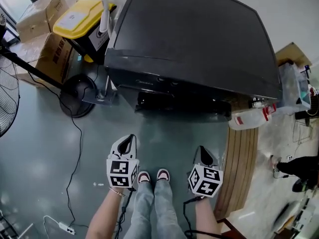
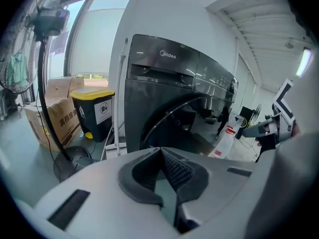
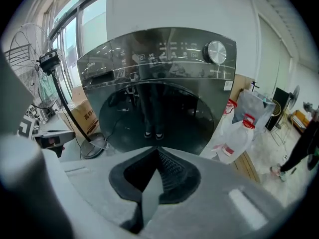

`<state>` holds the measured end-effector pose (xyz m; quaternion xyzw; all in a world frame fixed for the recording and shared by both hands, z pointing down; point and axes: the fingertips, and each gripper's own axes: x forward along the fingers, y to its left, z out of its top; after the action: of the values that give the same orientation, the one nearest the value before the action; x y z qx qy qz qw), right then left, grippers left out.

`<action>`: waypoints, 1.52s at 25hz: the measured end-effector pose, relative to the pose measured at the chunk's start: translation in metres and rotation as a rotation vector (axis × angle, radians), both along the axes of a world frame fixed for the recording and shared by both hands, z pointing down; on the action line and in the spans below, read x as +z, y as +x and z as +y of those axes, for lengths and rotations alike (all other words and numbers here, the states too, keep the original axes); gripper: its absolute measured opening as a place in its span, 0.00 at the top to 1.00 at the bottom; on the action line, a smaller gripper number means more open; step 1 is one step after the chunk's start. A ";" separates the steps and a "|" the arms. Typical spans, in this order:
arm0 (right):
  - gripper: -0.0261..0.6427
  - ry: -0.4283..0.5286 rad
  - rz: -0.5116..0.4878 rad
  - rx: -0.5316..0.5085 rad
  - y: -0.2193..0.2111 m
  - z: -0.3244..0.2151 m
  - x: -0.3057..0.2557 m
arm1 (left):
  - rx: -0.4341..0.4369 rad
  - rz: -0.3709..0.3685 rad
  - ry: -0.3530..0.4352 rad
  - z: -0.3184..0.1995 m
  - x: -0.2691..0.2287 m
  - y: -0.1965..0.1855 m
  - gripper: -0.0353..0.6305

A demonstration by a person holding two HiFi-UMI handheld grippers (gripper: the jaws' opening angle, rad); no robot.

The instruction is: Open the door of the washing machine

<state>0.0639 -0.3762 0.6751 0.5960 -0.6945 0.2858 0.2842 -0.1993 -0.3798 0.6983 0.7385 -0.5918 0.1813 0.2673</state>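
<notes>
The dark grey washing machine (image 1: 194, 39) stands ahead of me on the floor. Its round glass door (image 3: 154, 113) is closed and mirrors my legs; the left gripper view shows the door (image 2: 174, 123) at a slant. A control knob (image 3: 216, 52) sits at the panel's upper right. My left gripper (image 1: 131, 138) hangs low in front of the machine, short of it, its pads (image 2: 172, 168) meeting at the tip with nothing between them. My right gripper (image 1: 201, 149) is level with it to the right, also shut and empty, pointing at the door (image 3: 158, 151).
A fan's round base (image 1: 77, 94) and pole stand left of the machine, with a yellow-lidded bin (image 1: 82, 16) and cardboard boxes (image 1: 42, 14) behind. A cable (image 1: 75, 148) runs across the floor. Plastic jugs (image 1: 251, 117) and a wooden board (image 1: 241, 168) lie at the right.
</notes>
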 end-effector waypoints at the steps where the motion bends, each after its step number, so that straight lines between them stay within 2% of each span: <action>1: 0.95 -0.004 0.001 -0.001 -0.001 -0.001 0.005 | 0.001 0.002 -0.001 -0.001 0.005 0.000 0.94; 8: 0.95 -0.018 0.006 -0.002 -0.003 -0.005 0.017 | 0.010 0.026 0.008 -0.005 0.016 -0.001 0.94; 18: 0.95 -0.039 0.004 -0.005 0.002 -0.005 0.023 | 0.109 0.023 0.047 -0.027 0.019 0.009 0.94; 19: 0.95 -0.043 0.004 -0.004 0.003 -0.005 0.025 | 0.118 0.025 0.051 -0.030 0.019 0.010 0.92; 20: 0.95 -0.047 0.004 -0.002 0.003 -0.005 0.027 | 0.128 0.028 0.054 -0.034 0.019 0.010 0.83; 21: 0.95 -0.050 0.004 0.000 0.004 -0.004 0.029 | 0.139 0.029 0.057 -0.037 0.019 0.010 0.79; 26: 0.95 -0.064 0.001 0.006 0.007 -0.005 0.036 | 0.209 -0.019 0.093 -0.057 0.019 0.010 0.76; 34: 0.95 -0.086 -0.001 0.021 0.015 -0.008 0.044 | 0.406 -0.061 0.138 -0.084 0.022 0.023 0.66; 38: 0.95 -0.095 -0.002 0.029 0.022 -0.008 0.047 | 0.466 -0.122 0.149 -0.096 0.027 0.023 0.63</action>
<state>0.0855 -0.3842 0.7219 0.5915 -0.6716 0.3231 0.3075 -0.1761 -0.4760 0.7250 0.8605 -0.4322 0.2381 0.1270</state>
